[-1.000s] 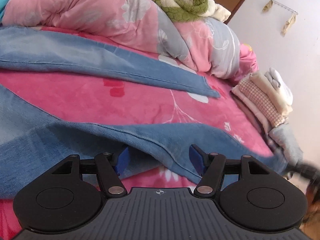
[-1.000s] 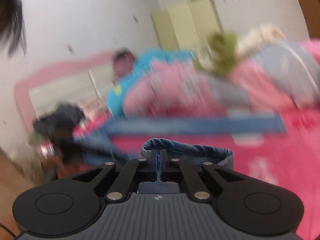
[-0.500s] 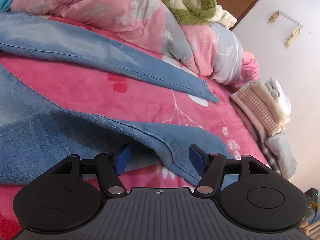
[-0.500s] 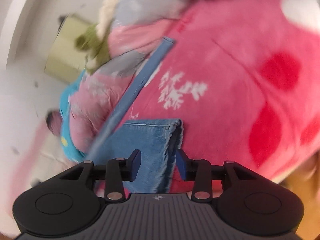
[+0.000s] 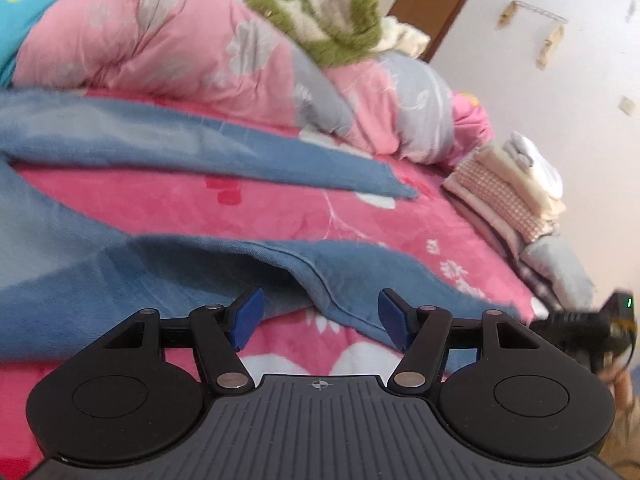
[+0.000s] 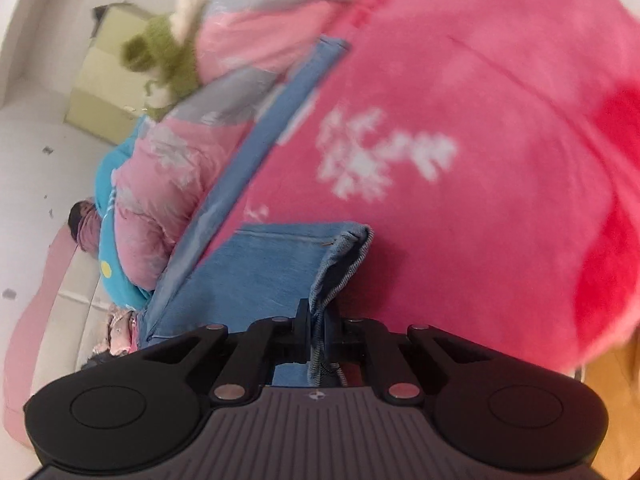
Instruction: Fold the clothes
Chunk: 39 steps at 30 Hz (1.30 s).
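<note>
A pair of blue jeans (image 5: 120,264) lies spread on the pink bed cover, one leg (image 5: 208,148) stretching far across, the near leg just ahead of my left gripper (image 5: 320,314). The left gripper is open and empty, its blue pads on either side of the near leg's edge. In the right wrist view my right gripper (image 6: 318,330) is shut on the hem of the jeans leg (image 6: 340,264), which bunches up between the jaws. The other leg (image 6: 256,140) runs away to the upper left.
A pink floral bed cover (image 5: 280,208) lies under the jeans. A rolled pink and grey quilt (image 5: 208,52) and a green fuzzy blanket (image 5: 332,28) lie at the back. A stack of folded clothes (image 5: 516,196) sits at the bed's right edge by the wall.
My right gripper was open around the jeans hem half a second ago and has now shut on it. The left gripper stayed open and shifted slightly over the near leg.
</note>
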### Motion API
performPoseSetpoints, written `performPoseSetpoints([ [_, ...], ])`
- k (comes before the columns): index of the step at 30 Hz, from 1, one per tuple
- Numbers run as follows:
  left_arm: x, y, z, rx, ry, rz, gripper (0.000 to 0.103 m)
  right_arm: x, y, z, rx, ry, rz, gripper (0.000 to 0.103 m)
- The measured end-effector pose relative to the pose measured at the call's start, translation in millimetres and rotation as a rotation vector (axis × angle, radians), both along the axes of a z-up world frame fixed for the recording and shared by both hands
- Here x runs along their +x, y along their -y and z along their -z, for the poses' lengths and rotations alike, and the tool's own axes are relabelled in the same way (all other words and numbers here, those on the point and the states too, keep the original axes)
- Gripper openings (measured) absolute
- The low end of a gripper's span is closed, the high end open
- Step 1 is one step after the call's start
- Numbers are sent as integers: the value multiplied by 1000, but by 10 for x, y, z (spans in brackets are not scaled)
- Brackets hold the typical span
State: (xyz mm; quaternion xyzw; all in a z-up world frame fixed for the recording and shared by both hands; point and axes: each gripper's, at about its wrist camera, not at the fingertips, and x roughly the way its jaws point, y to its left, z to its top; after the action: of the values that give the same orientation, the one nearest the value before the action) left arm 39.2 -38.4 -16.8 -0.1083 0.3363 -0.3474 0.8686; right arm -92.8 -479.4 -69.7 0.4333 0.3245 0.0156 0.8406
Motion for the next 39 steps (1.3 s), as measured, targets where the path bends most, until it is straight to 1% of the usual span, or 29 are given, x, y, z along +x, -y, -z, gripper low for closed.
performPoseSetpoints([
  [3,-51,-136,-148,-6,73,-8,63,-45,74,-386,-99,107,-10,5],
  [5,-59,-228,-226,-10,116,-26,65,-123,129,-677,-203,167,-30,5],
  [7,-27,-298,-238,-15,124,-42,66,-211,166,-923,-300,210,-55,5],
  [8,-5,-312,-217,-8,117,-49,66,-250,168,-979,-334,205,-70,5],
  [10,52,-296,-123,24,77,-53,66,-291,171,-973,-382,157,-90,5],
  [11,87,-282,-61,43,50,-53,66,-295,188,-905,-391,117,-91,5],
  [13,148,-239,75,83,-6,-47,66,-276,233,-719,-385,32,-83,5],
  [14,175,-222,138,101,-31,-45,66,-264,250,-650,-371,4,-74,5],
  [16,189,-213,216,120,-52,-44,66,-250,276,-533,-344,-45,-57,5],
  [21,208,-272,298,112,-65,-40,66,-378,254,-637,-336,-16,-39,5],
  [22,228,-261,336,120,-77,-42,66,-380,258,-635,-337,-24,-32,5],
  [25,243,-249,454,144,-107,-41,66,-290,327,-485,-320,-116,24,6],
  [26,238,-257,482,148,-109,-41,66,-261,348,-421,-346,-153,52,7],
  [29,209,-298,478,142,-95,-31,66,-260,374,-359,-513,-280,176,9],
  [31,209,-322,480,137,-94,-22,66,-309,361,-419,-553,-302,238,10],
  [32,205,-330,481,135,-93,-18,66,-306,296,-487,-550,-263,233,10],
  [35,166,-338,490,129,-95,-17,66,-118,-109,-689,-566,-121,138,10],
  [37,99,-324,492,132,-95,-8,66,155,-544,-736,-579,-29,13,10],
  [39,-6,-304,489,141,-85,15,67,463,-1060,-688,-578,51,-142,10],
])
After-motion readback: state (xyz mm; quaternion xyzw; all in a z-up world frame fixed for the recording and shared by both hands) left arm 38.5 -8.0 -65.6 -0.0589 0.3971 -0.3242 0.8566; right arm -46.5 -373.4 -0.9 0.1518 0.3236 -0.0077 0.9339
